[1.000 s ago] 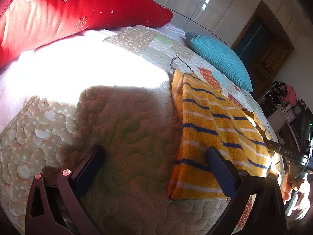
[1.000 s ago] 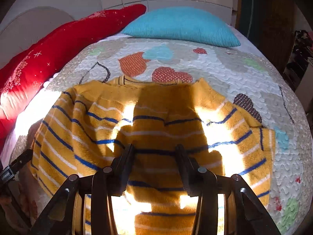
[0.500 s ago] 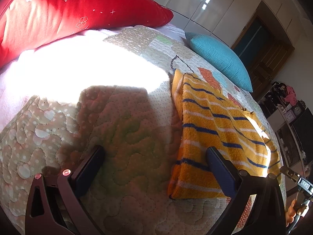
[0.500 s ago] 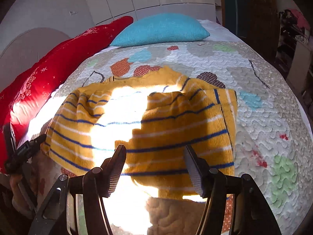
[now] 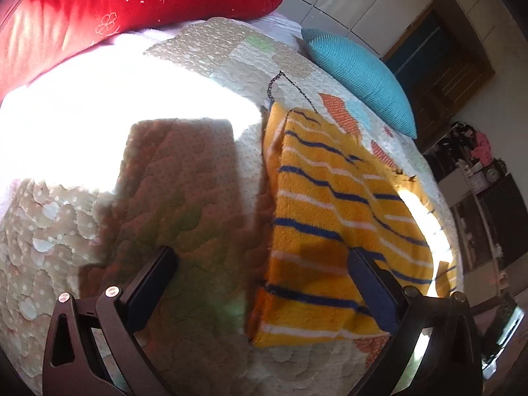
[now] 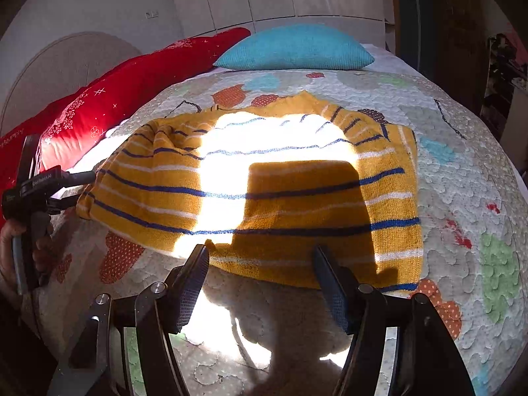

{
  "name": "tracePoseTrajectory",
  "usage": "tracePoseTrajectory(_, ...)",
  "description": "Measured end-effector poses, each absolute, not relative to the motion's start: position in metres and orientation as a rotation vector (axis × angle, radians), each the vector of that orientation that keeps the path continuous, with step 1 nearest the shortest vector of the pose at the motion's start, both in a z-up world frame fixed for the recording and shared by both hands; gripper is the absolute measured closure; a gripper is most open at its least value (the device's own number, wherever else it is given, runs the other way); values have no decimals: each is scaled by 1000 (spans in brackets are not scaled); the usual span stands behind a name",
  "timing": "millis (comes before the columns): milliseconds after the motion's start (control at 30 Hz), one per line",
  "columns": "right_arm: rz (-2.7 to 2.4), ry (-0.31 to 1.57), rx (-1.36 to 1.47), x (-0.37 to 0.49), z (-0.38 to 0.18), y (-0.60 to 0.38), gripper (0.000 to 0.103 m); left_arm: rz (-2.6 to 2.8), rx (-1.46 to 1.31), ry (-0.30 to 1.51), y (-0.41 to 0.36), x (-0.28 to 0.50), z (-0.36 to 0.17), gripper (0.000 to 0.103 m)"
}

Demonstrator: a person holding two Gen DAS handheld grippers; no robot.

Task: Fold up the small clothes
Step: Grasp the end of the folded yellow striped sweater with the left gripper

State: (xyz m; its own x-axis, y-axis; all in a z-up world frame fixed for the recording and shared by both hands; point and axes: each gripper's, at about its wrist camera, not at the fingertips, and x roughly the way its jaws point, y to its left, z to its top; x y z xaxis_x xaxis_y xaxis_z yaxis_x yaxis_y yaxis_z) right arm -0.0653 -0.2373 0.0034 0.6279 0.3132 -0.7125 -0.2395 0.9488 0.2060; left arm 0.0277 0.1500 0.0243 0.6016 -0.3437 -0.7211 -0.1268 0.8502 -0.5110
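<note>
Pulled back from the fabric it was pressing a second ago, the right hand-held gripper is now hovering at the near hem of the yellow knitted sweater with blue and white stripes, jaws spread wide and holding nothing. The sweater is lying folded on the quilted patchwork bedspread, partly in bright sunlight. The left hand-held gripper is also standing wide open and empty, its right finger over the sweater's left edge. A red embroidered pillow and a turquoise knitted cushion are resting beyond.
</note>
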Motion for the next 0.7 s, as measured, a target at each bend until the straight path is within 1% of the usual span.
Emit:
tracePoseTrajectory(67, 318, 822, 88, -67, 0, -236, 31, -166, -623, 932, 152, 38, 24, 0)
tracePoseTrajectory(233, 332, 806, 130, -66, -6, -242, 31, -208, -608, 972, 137, 69, 19, 0)
tracePoseTrajectory(333, 342, 814, 152, -63, -11, -244, 29, -270, -654, 989, 122, 82, 19, 0)
tracePoseTrajectory(367, 341, 817, 159, -62, -13, -245, 29, -301, -674, 997, 115, 86, 19, 6)
tracePoseTrajectory(400, 338, 815, 163, -61, -14, -245, 29, -320, -678, 1015, 107, 89, 19, 20)
tracePoseTrajectory(433, 334, 811, 161, -62, -15, -245, 29, -289, -640, 1041, 98, 91, 20, 27)
tracePoseTrajectory(467, 331, 806, 155, -63, -15, -244, 29, -244, -572, 1057, 89, 92, 21, 43)
tracePoseTrajectory(500, 330, 802, 149, -64, -15, -243, 29, -231, -521, 1060, 83, 92, 23, 55)
tracePoseTrajectory(533, 331, 797, 148, -64, -15, -243, 29, -230, -511, 1057, 81, 92, 24, 57)
tracePoseTrajectory(600, 339, 790, 163, -65, -15, -246, 29, -219, -535, 1062, 87, 92, 26, 69)
tracePoseTrajectory(700, 364, 783, 217, -65, -16, -254, 29, -200, -546, 1061, 90, 91, 36, 74)
